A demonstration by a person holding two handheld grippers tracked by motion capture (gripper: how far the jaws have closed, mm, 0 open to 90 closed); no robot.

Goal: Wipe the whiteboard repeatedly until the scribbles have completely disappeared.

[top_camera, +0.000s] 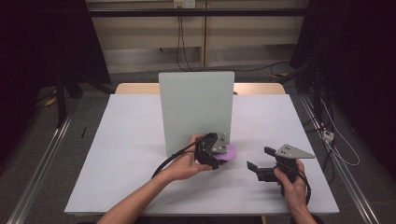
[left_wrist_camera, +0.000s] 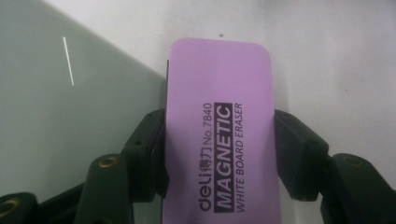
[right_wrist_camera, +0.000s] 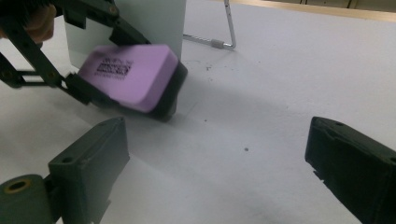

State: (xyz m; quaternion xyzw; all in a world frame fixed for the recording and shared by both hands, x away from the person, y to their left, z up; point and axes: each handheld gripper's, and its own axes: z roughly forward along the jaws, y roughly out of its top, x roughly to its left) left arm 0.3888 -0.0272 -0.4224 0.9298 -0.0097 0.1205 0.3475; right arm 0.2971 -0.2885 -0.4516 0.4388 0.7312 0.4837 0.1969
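Clearly printed along the purple eraser (left_wrist_camera: 219,135) is "deli No.7840 MAGNETIC WHITE BOARD ERASER", black on its top face, the words running lengthwise. In the left gripper view its long axis runs from 6 to 12 o'clock, away from the camera, and its far rounded end points at the white table (left_wrist_camera: 336,60). The left gripper (left_wrist_camera: 219,154) is clamped on it, one black pad pressing each long side about midway along. In the right gripper view the eraser (right_wrist_camera: 128,77) is tilted, its dark felt underside low at the free end and on or just above the table; I cannot tell which. In the high view it sits near the table's middle, at the base of the upright pale green board (top_camera: 196,112), toward the board's 5 o'clock corner. The board's wire stand (right_wrist_camera: 224,32) shows behind. At 3 o'clock from the eraser, well apart, the right gripper (top_camera: 260,158) is held with its jaws spread wide and nothing between them.
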